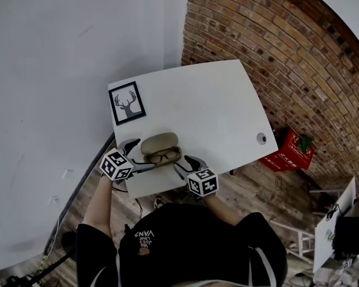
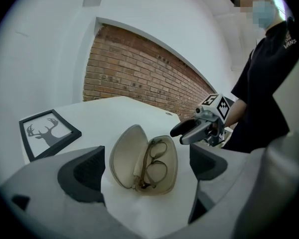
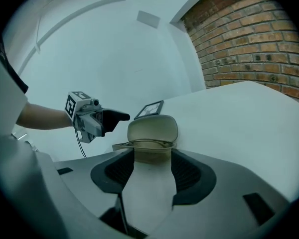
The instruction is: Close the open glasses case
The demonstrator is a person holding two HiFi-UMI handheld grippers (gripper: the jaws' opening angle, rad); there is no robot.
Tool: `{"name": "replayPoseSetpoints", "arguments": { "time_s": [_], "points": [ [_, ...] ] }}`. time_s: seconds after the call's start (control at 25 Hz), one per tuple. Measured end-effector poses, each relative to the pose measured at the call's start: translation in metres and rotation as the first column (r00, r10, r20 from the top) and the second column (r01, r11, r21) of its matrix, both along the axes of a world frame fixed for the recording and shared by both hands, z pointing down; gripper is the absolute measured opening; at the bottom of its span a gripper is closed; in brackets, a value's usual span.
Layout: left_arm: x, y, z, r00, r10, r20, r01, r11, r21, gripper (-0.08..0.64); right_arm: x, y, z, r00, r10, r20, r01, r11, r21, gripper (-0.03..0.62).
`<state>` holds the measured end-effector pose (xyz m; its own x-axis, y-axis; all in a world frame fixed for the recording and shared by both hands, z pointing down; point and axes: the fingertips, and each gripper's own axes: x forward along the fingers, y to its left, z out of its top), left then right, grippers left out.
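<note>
A beige glasses case (image 1: 160, 148) lies open near the front edge of the white table (image 1: 215, 106), its lid tipped back and a pair of glasses (image 1: 164, 156) in its lower half. My left gripper (image 1: 138, 155) stands open just left of the case. My right gripper (image 1: 186, 165) stands open just right of it. In the left gripper view the case (image 2: 144, 164) lies ahead between the wide jaws, untouched, with the right gripper (image 2: 192, 131) beyond it. In the right gripper view the case (image 3: 152, 133) sits just past the fingertips, with the left gripper (image 3: 107, 119) on its far side.
A framed deer picture (image 1: 127, 103) lies on the table's far left corner. A small round grommet (image 1: 261, 138) sits near the table's right edge. A brick wall (image 1: 275, 52) runs along the right, with a red box (image 1: 290, 150) on the floor below.
</note>
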<state>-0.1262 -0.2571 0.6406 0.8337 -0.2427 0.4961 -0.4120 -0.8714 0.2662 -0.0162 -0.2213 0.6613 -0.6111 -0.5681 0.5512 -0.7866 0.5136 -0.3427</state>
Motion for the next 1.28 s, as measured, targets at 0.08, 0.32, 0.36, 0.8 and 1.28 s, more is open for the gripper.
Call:
{"name": "replayPoseSetpoints", "arguments": {
  "time_s": [0.08, 0.32, 0.36, 0.8, 1.28],
  "points": [
    [0.004, -0.001, 0.006, 0.999, 0.052, 0.015, -0.052, 0.998, -0.028, 0.528, -0.002, -0.004, 0.005, 1.000, -0.017, -0.003, 0.017, 1.000, -0.012, 0.216],
    [0.010, -0.007, 0.017, 0.989, 0.147, 0.030, -0.143, 0.983, -0.113, 0.538, -0.007, -0.012, 0.014, 0.998, -0.058, -0.013, 0.058, 0.998, -0.038, 0.216],
    [0.012, -0.007, 0.018, 0.987, 0.159, 0.030, -0.154, 0.980, -0.125, 0.537, -0.007, -0.012, 0.014, 0.998, -0.060, -0.012, 0.060, 0.997, -0.039, 0.218],
    [0.018, 0.009, 0.004, 0.977, 0.215, 0.011, -0.212, 0.969, -0.124, 0.541, -0.004, -0.013, 0.017, 0.999, -0.053, -0.009, 0.053, 0.998, -0.044, 0.241],
    [0.029, 0.062, -0.013, 0.970, 0.243, 0.002, -0.242, 0.969, -0.042, 0.541, -0.001, -0.001, 0.020, 0.998, -0.049, -0.035, 0.047, 0.998, -0.051, 0.227]
  ]
}}
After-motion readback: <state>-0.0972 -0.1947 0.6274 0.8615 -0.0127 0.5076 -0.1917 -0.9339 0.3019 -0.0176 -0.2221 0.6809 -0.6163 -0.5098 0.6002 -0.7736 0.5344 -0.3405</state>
